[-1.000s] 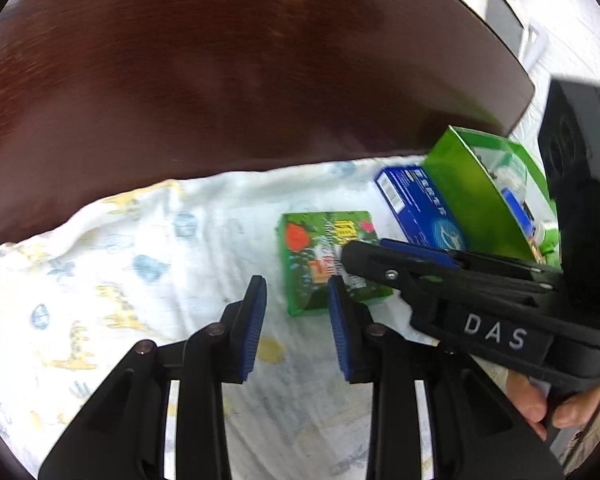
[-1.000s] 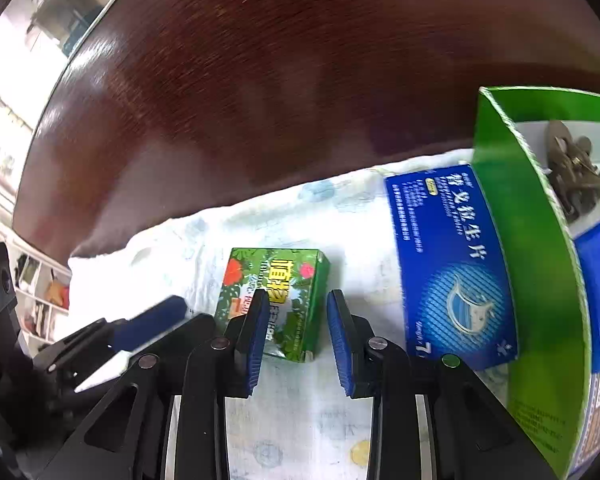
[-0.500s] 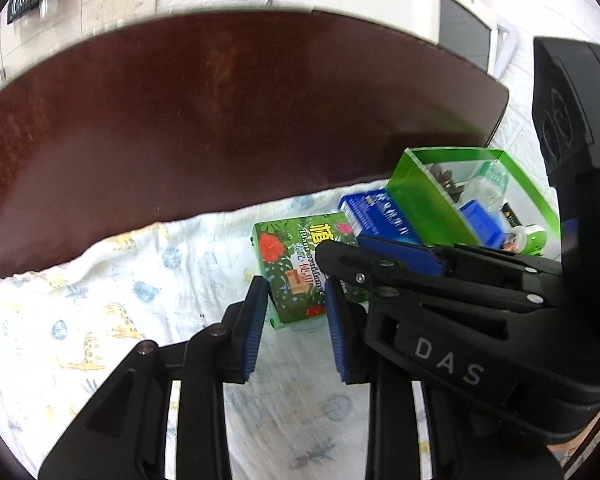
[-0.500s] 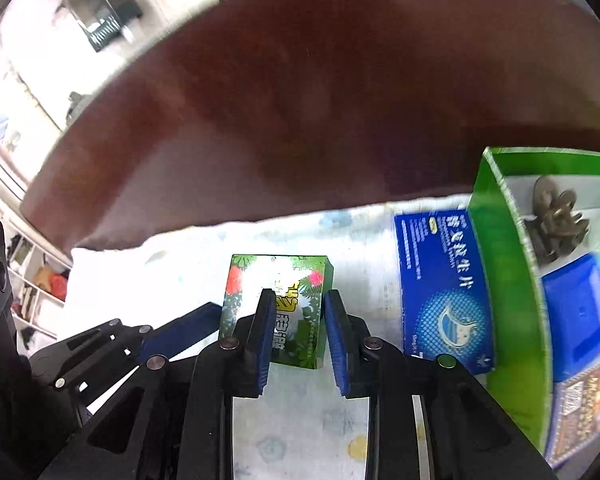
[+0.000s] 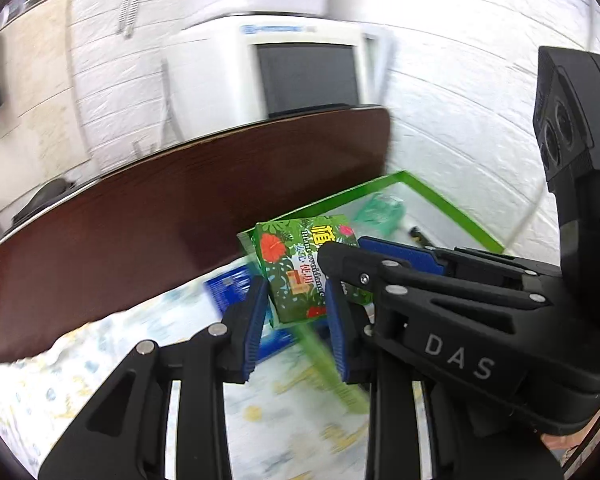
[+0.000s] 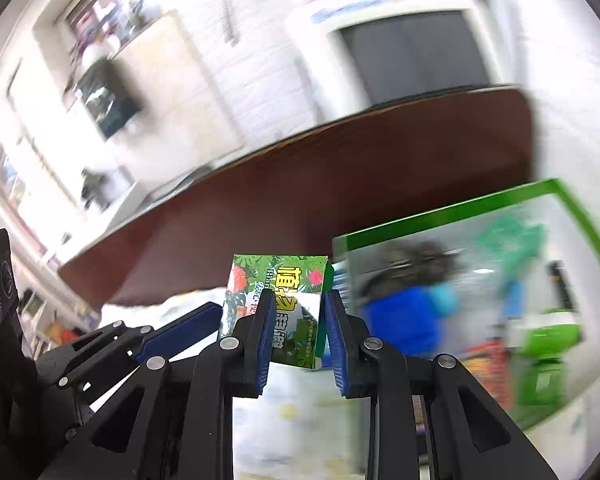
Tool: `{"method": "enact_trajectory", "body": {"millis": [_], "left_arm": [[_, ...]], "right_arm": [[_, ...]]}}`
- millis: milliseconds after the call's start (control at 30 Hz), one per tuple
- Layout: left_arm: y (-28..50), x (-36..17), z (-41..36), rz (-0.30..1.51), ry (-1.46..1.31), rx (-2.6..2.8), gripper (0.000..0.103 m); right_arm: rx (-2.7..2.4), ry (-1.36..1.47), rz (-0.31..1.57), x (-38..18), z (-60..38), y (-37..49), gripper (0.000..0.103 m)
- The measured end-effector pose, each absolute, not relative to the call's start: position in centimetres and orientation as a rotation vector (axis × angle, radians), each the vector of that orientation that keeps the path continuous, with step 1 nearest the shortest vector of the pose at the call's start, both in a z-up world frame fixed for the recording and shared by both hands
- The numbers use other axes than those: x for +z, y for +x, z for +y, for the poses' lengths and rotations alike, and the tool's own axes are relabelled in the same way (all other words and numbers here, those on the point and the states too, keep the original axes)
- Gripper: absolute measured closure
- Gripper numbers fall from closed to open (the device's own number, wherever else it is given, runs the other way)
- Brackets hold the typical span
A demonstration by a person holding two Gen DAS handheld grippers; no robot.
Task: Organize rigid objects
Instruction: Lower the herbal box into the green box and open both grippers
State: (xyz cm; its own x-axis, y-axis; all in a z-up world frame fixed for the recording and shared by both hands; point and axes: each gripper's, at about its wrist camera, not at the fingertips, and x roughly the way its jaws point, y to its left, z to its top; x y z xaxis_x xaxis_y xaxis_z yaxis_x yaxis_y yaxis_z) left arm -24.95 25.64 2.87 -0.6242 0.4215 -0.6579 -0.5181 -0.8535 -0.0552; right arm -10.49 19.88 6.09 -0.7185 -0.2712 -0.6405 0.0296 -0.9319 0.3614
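Note:
A small green box with a flower print [image 5: 300, 272] hangs in the air above the patterned cloth [image 5: 100, 360], tilted. My left gripper [image 5: 296, 320] is shut on its lower end. My right gripper [image 6: 298, 320] is shut on the same green box [image 6: 278, 296] from the other side. In the left wrist view the right gripper [image 5: 340, 256] reaches in from the right and lies across the box's face. In the right wrist view the left gripper [image 6: 180, 332] shows at the lower left. The open green bin [image 6: 440, 212] stands just to the right of the box.
The green bin [image 5: 452, 200] holds several blurred items, among them a blue one [image 6: 404, 320]. A blue flat box [image 5: 230, 284] lies on the cloth under the grippers. The dark wooden table [image 5: 140, 240] runs behind. A white machine with a dark window [image 5: 300, 76] stands beyond it.
Both grippers closed on the green box and lifted it off the cloth, up and toward the green bin. Both views have tipped up, and now show the wall.

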Motion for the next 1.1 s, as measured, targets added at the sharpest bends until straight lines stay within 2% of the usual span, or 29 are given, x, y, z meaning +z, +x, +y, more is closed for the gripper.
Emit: {"method": "enact_trajectory", "body": {"millis": [267,600,667,800,933,1100], "left_arm": [[-24.7,1.8,33.5,0.263,-0.966,2.308,0.077],[-25.4,-0.1,35.7,0.289,-1.045,2.280,0.076],[-25.6,-0.3,35.4,0.286,-1.064,2.285,0.071],[-26.2,-0.1,33.1,0.262,-1.078,2.362,0.071],[-27.4,0.8,27.8,0.148,-1.059,2.546,0.053],[-28.5,-0.2,22.2,0.090,-1.143,2.650,0.052]], "right_arm": [[-2.836,1.135,-0.661,5.0,28.9,-8.1,0.074],[-2.811,1.184,-0.760,3.6,31.3,-8.4,0.074],[-2.805,1.195,-0.760,3.2,31.5,-8.3,0.074],[-2.816,1.252,-0.808,2.1,32.3,-8.4,0.074],[-2.836,1.258,-0.814,1.8,32.8,-8.1,0.075],[-2.809,1.245,-0.780,2.0,31.6,-8.4,0.075]]}}
